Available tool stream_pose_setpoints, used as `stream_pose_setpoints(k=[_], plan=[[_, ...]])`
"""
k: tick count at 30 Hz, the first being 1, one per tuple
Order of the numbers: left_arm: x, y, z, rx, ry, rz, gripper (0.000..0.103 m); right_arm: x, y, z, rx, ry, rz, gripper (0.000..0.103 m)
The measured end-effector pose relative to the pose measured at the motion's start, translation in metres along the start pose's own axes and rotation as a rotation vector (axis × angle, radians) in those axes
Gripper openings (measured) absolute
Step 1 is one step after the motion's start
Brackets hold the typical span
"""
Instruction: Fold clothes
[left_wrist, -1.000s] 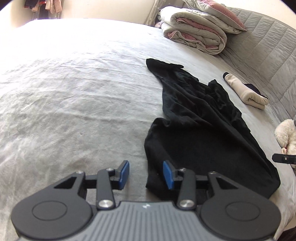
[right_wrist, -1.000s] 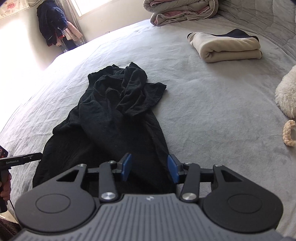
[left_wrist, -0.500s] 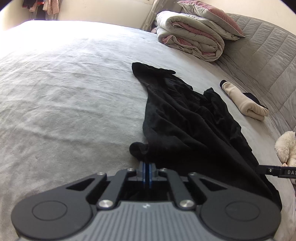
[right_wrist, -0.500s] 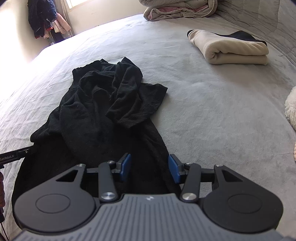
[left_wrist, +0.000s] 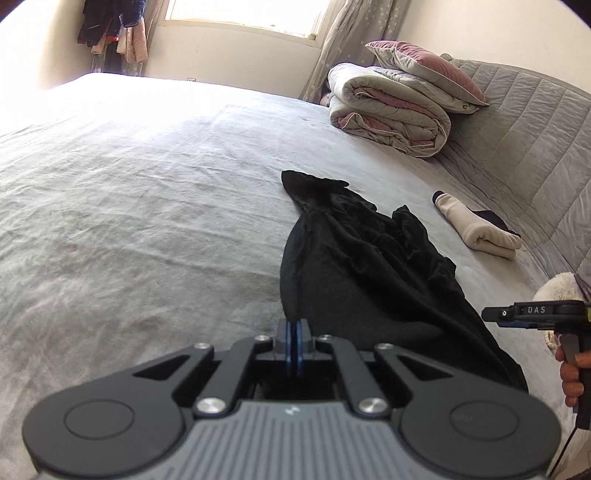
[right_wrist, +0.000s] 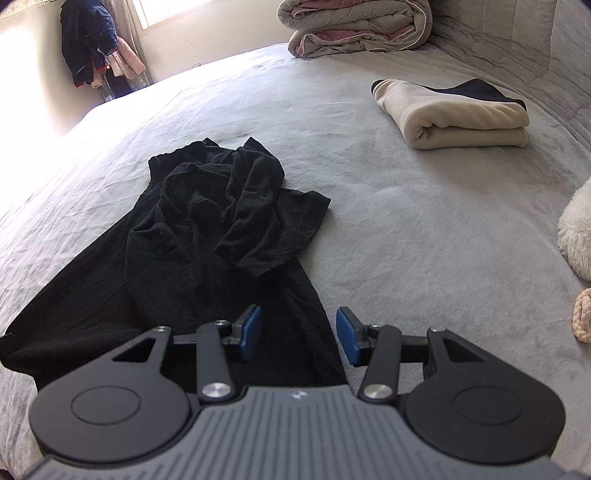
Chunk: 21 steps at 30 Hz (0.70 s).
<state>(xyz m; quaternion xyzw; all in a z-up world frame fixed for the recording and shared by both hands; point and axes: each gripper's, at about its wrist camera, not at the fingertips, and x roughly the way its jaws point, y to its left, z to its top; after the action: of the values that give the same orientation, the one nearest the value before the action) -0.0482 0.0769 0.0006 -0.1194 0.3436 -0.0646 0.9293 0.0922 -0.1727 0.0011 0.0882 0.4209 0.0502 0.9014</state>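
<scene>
A crumpled black T-shirt lies lengthwise on the grey bed, its sleeves bunched at the far end. My left gripper is shut on the near left hem corner, and the cloth rises taut from its pads. In the right wrist view the same black T-shirt spreads below my right gripper, which is open and hovers over the near right hem edge with fabric beneath the gap. That right gripper shows at the right of the left wrist view, with a hand on its grip.
A folded cream garment lies to the right near the quilted headboard. A rolled duvet and pillow are stacked at the far corner. A white plush toy sits at the right edge. Clothes hang by the window.
My left gripper went from open to shut on the shirt's hem corner, then rose and pulled the cloth up and taut. The right gripper crept slightly forward, still open.
</scene>
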Motion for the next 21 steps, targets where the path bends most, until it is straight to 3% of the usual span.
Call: stream_pose_setpoints(k=[15,21], plan=[[-0.098,0.011,-0.051,-0.056,0.033,-0.003,0.002,-0.014,0.000,-0.003,0.003,-0.010,0.027,0.050],[-0.120,0.004,-0.072,-0.034,0.086,-0.024,0.002,-0.017,0.003,-0.002,0.002,-0.022,0.036,0.050]])
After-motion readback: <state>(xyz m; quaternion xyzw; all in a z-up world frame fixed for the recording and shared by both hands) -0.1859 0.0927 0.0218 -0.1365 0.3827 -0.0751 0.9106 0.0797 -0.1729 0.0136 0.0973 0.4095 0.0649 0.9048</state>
